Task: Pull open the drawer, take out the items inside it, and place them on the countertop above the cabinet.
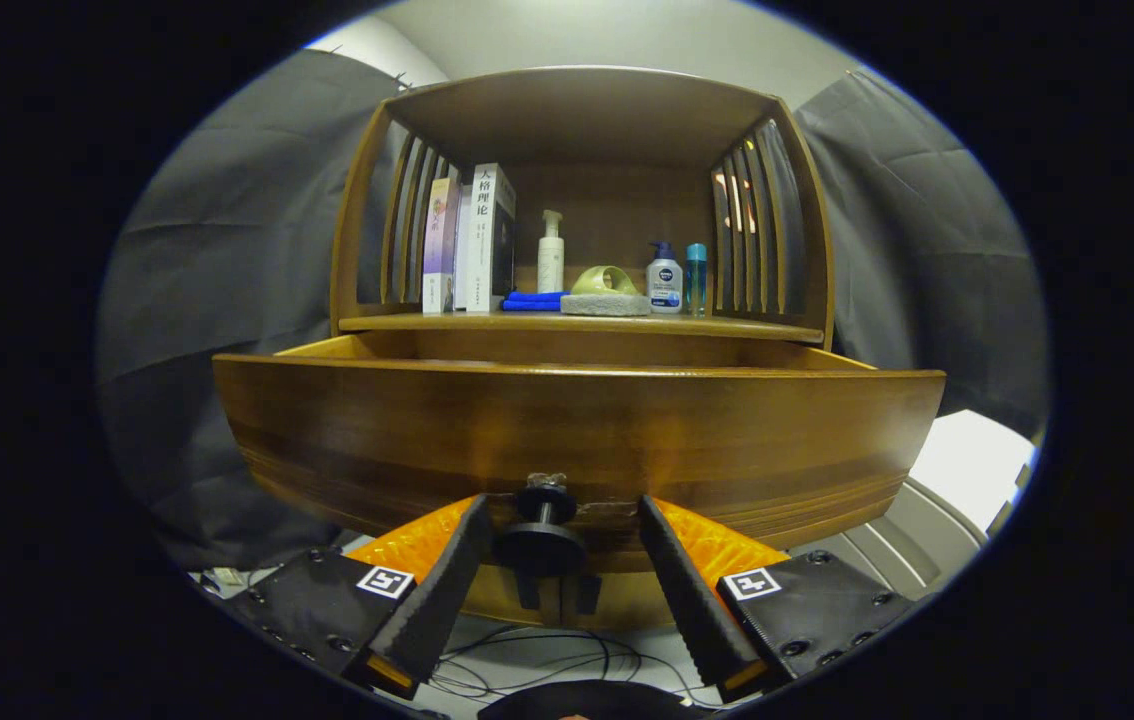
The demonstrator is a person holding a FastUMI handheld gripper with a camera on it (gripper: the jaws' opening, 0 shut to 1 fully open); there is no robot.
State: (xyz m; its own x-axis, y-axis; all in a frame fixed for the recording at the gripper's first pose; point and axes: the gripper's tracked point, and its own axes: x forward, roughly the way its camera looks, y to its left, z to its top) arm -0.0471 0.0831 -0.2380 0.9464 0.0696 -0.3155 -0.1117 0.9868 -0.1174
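Note:
A wooden cabinet stands ahead with its drawer pulled out toward me. The drawer's dark round knob sits on the front panel, low and central. My gripper is open, its two fingers spread wide on either side of the knob without touching it. The drawer front hides what lies inside. On the countertop above the drawer stand several books, a white pump bottle, a blue cloth, a green object on a grey sponge, a small white pump bottle and a teal bottle.
Slatted wooden side walls and a wooden top enclose the countertop space. Dark cloth hangs on both sides of the cabinet. Cables lie on the light floor below the drawer. A white surface shows at the right.

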